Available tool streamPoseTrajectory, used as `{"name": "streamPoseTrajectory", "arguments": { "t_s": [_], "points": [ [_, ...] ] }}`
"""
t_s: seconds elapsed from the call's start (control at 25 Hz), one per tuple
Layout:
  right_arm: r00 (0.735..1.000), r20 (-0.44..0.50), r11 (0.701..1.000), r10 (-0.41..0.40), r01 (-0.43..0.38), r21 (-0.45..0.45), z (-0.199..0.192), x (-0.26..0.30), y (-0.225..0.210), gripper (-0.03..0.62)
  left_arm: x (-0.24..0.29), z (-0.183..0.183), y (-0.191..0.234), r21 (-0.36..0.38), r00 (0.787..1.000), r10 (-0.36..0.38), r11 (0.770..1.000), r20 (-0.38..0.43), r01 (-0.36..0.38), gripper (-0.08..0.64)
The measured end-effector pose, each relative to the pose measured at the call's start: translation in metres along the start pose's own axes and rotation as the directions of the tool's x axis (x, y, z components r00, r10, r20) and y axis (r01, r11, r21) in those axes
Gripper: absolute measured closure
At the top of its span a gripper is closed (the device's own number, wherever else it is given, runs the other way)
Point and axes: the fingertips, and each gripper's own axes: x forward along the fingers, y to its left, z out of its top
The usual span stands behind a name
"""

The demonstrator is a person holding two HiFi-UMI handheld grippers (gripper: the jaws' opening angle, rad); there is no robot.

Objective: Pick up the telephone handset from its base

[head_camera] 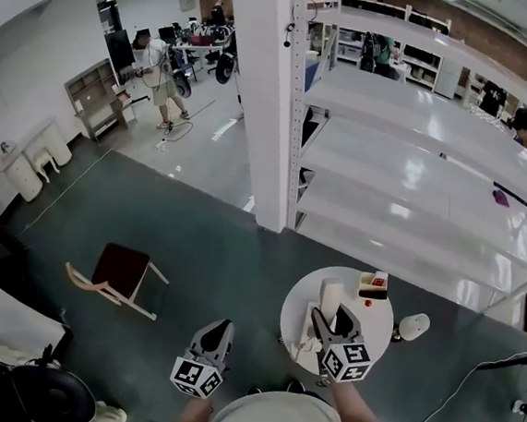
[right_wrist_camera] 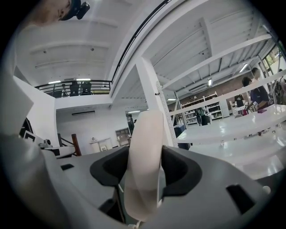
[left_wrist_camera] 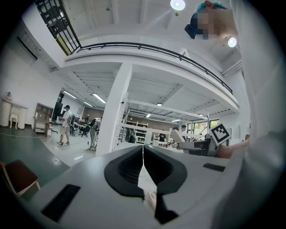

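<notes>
The cream telephone handset [right_wrist_camera: 142, 170] stands upright, pinched between the jaws of the right gripper [head_camera: 326, 323]. It is held over the round white table [head_camera: 294, 299], where its base [head_camera: 301, 342] appears to sit. The left gripper [left_wrist_camera: 143, 157] hangs idle alongside, jaws pressed together on nothing. The pickup looks essentially done, with only lifting it fully clear left.

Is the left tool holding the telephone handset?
No, the left tool has its jaws closed together with nothing between them; the handset sits gripped in the right tool.
</notes>
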Motion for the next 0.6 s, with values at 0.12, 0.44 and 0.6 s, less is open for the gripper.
{"name": "streamPoseTrajectory", "arguments": {
  "t_s": [0.12,0.44,0.6],
  "points": [
    [1.000,0.013,1.000,-0.005,0.005,-0.004,0.003,0.002,-0.002,0.357,0.002,-0.001,0.003,0.000,1.000,0.002,1.000,0.003,-0.002,0.540],
    [0.999,0.032,1.000,-0.023,0.023,0.013,0.013,0.005,-0.001,0.359,0.001,0.002,0.009,-0.005,1.000,0.007,1.000,0.002,-0.007,0.540],
    [0.999,0.037,1.000,-0.010,0.010,0.014,0.015,0.005,0.003,0.360,-0.001,0.003,0.011,-0.006,1.000,0.008,1.000,0.004,-0.008,0.540]
  ]
}}
